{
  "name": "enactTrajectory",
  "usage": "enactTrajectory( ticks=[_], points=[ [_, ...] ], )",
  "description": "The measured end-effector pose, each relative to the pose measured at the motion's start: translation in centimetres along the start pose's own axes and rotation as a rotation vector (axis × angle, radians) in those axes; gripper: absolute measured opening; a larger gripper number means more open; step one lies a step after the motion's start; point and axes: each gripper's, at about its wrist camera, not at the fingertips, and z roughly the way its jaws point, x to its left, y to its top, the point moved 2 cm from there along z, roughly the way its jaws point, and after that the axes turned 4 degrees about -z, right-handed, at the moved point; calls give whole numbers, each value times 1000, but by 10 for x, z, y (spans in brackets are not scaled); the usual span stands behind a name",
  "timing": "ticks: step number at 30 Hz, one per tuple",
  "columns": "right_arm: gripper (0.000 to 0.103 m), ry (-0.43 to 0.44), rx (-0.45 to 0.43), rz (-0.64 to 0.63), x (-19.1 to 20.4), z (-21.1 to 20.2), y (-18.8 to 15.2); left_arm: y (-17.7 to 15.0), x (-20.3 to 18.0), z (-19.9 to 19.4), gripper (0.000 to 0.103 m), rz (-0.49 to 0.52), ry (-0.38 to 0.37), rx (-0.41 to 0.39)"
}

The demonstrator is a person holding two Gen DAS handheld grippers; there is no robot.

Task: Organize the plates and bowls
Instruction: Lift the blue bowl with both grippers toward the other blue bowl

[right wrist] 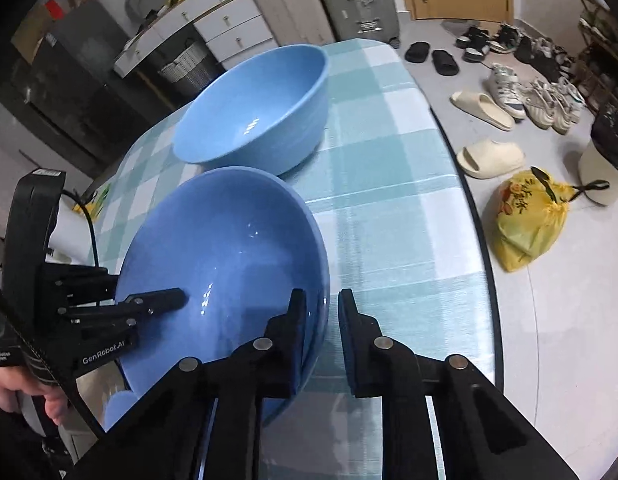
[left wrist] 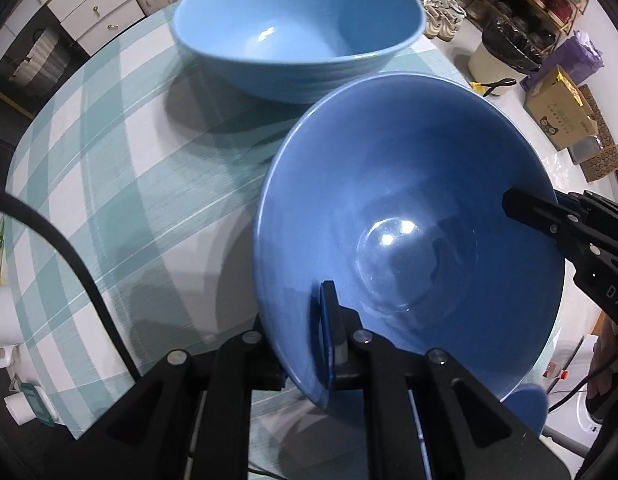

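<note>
A dark blue bowl [left wrist: 409,200] [right wrist: 229,240] hangs tilted over the near part of the checked table. My left gripper [left wrist: 313,296] [right wrist: 149,290] is shut on its rim, with one finger inside the bowl and the other hidden behind the wall. On the opposite side, my right gripper [right wrist: 323,300] [left wrist: 537,200] straddles the rim. Its inner finger lies against the wall, and a thin strip of tablecloth shows between the rim and its outer finger. A larger light blue bowl [left wrist: 297,28] [right wrist: 253,112] stands upright on the table just beyond.
The teal and white checked tablecloth [right wrist: 389,208] ends at a curved edge on the right. On the floor past it lie slippers [right wrist: 489,156], shoes, a yellow bag [right wrist: 529,224] and a bin. Another blue piece [left wrist: 529,400] peeks out under the dark bowl. A hand [right wrist: 13,396] holds the left gripper.
</note>
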Motion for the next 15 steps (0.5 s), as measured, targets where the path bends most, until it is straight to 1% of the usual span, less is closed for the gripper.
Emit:
enactTrajectory(
  ticks=[2, 4, 10, 15],
  points=[
    [10, -10, 0, -36, 11, 2, 2, -2, 4, 1, 11, -7, 1, -4],
    [10, -19, 7, -55, 17, 2, 3, -5, 8, 2, 11, -12, 2, -5],
    [10, -11, 15, -87, 36, 8, 10, -12, 27, 1, 11, -54, -4, -21],
    [9, 3, 5, -84, 45, 9, 15, -18, 37, -1, 11, -90, -13, -36]
  ],
)
